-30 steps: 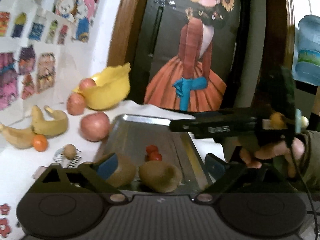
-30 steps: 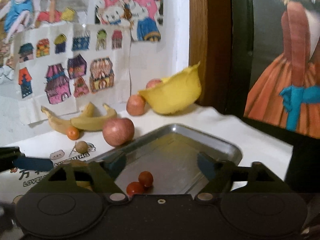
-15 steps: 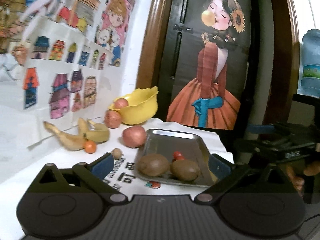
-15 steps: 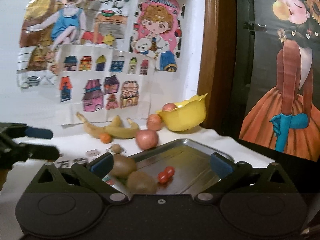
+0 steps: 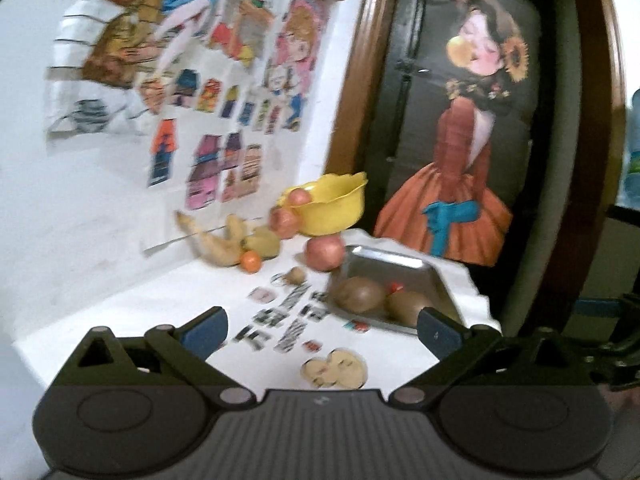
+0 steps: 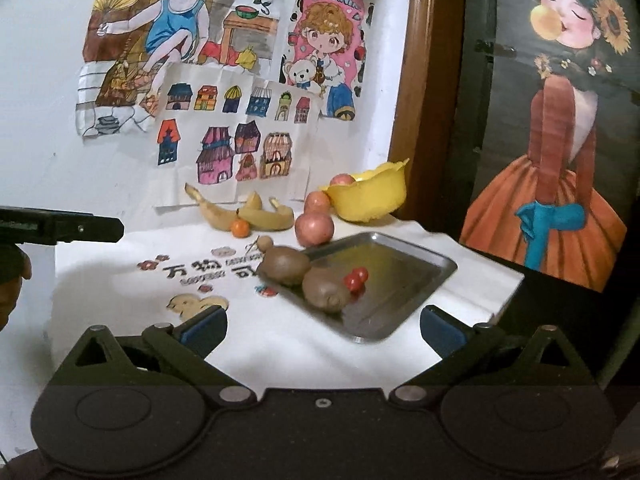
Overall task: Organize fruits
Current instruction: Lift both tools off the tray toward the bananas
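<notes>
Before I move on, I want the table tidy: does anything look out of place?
Yes. The metal tray holds only two kiwis and the cherry tomatoes. The bananas, small orange and two apples lie loose on the cloth by the wall. The yellow bowl looks tilted.
</notes>
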The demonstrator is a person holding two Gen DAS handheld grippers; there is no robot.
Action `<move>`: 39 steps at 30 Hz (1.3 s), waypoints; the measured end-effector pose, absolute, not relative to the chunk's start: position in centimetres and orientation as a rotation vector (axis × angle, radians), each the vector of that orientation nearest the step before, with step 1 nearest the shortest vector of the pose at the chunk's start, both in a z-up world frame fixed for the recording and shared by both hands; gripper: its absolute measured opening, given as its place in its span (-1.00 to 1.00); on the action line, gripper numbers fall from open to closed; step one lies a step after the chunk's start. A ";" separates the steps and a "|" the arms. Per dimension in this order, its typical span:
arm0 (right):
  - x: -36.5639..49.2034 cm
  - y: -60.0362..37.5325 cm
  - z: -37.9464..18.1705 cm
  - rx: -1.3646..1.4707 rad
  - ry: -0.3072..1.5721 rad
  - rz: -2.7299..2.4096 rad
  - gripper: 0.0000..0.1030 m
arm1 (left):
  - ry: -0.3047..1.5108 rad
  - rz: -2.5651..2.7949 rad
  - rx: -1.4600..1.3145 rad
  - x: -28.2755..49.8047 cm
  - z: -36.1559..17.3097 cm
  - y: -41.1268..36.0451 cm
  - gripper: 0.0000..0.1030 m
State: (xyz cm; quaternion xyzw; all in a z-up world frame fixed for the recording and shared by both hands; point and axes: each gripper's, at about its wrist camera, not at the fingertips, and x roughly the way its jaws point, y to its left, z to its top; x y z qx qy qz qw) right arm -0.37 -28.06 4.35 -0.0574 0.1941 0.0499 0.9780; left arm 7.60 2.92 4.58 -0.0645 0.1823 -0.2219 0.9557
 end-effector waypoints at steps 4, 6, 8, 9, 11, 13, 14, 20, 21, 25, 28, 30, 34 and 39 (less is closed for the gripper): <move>-2.7 -27.0 3.8 -0.088 0.412 0.061 0.99 | 0.396 -0.421 -0.165 6.3 4.1 4.8 0.99; -3.8 -26.5 3.6 -0.079 0.419 0.036 0.99 | 0.414 -0.393 -0.166 5.5 3.8 5.5 0.99; -5.0 -25.8 3.5 -0.074 0.425 0.023 0.99 | 0.433 -0.378 -0.166 4.8 3.5 6.3 0.99; -5.5 -25.5 3.4 -0.072 0.425 0.022 0.99 | 0.442 -0.372 -0.168 4.5 3.3 6.8 0.99; -6.4 -24.8 3.2 -0.074 0.426 0.035 0.99 | 0.457 -0.361 -0.171 4.1 3.0 7.4 0.99; -6.8 -24.3 2.8 -0.087 0.427 0.039 0.99 | 0.482 -0.342 -0.178 3.9 2.5 7.9 0.99; -6.9 -24.1 2.7 -0.090 0.426 0.033 0.99 | 0.493 -0.334 -0.183 3.8 2.2 8.0 0.99; -7.5 -23.8 1.1 -0.007 0.406 0.048 0.99 | 0.547 -0.298 -0.189 4.6 0.8 8.4 0.99; -7.4 -23.7 0.8 0.002 0.402 0.072 0.99 | 0.552 -0.289 -0.177 5.0 0.7 8.4 0.99; -5.9 -23.4 0.5 -0.024 0.393 0.139 0.99 | 0.545 -0.261 -0.148 6.9 0.8 8.4 0.99; -4.0 -23.5 1.0 -0.050 0.386 0.169 0.99 | 0.541 -0.255 -0.137 8.8 0.9 8.2 0.99; -2.5 -23.9 1.5 -0.051 0.387 0.193 0.99 | 0.537 -0.259 -0.119 10.4 1.0 8.0 0.99; 2.2 -24.7 2.5 -0.073 0.410 0.249 0.99 | 0.513 -0.261 -0.076 14.2 1.3 7.4 0.99; 10.3 -24.1 3.9 -0.141 0.438 0.344 0.99 | 0.479 -0.260 -0.059 19.3 1.6 6.5 0.99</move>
